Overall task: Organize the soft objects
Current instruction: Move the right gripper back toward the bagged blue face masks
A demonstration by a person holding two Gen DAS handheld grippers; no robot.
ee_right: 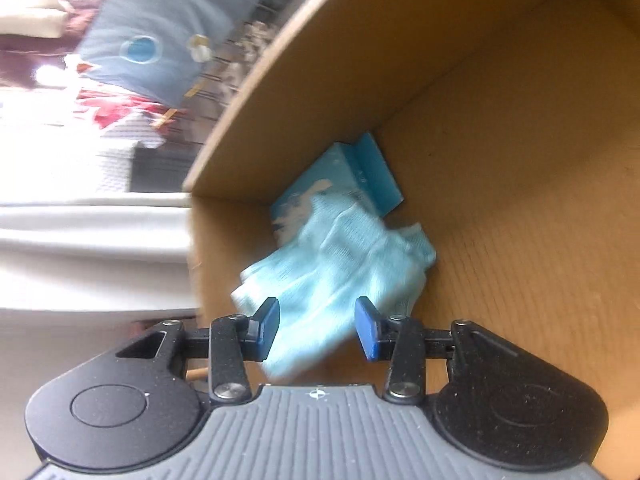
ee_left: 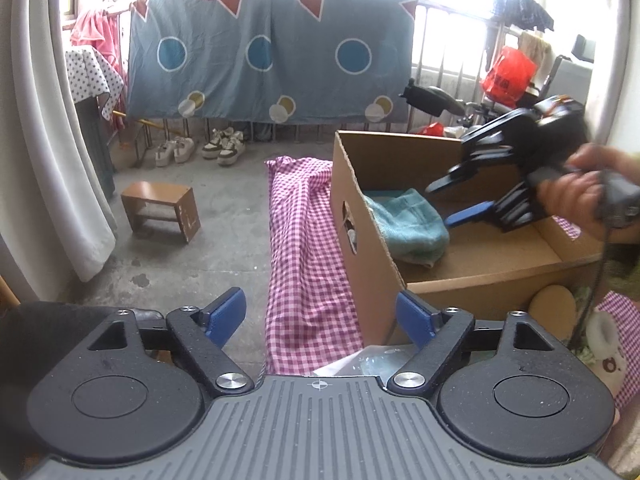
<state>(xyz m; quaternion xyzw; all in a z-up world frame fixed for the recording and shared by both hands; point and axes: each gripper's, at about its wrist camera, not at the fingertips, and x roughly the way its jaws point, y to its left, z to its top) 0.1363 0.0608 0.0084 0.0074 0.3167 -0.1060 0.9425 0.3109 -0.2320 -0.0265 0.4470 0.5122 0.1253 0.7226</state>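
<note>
An open cardboard box (ee_left: 372, 248) stands on a pink checked cloth (ee_left: 304, 248). A folded teal towel (ee_left: 408, 224) lies inside it at the left end. In the right wrist view the towel (ee_right: 344, 256) lies in the box's corner (ee_right: 500, 208) on a blue packet (ee_right: 360, 172). My right gripper (ee_left: 452, 204) hangs over the box, open and empty, just above the towel (ee_right: 316, 328). My left gripper (ee_left: 320, 316) is open and empty, low in front of the box's near corner. A plush toy (ee_left: 600, 344) lies at the right.
A small wooden stool (ee_left: 162, 210) stands on the concrete floor at the left. A white curtain (ee_left: 52, 152) hangs at the far left. Shoes (ee_left: 200, 148) sit under a blue sheet (ee_left: 268, 56) draped on a railing. A red bag (ee_left: 508, 74) hangs at the back right.
</note>
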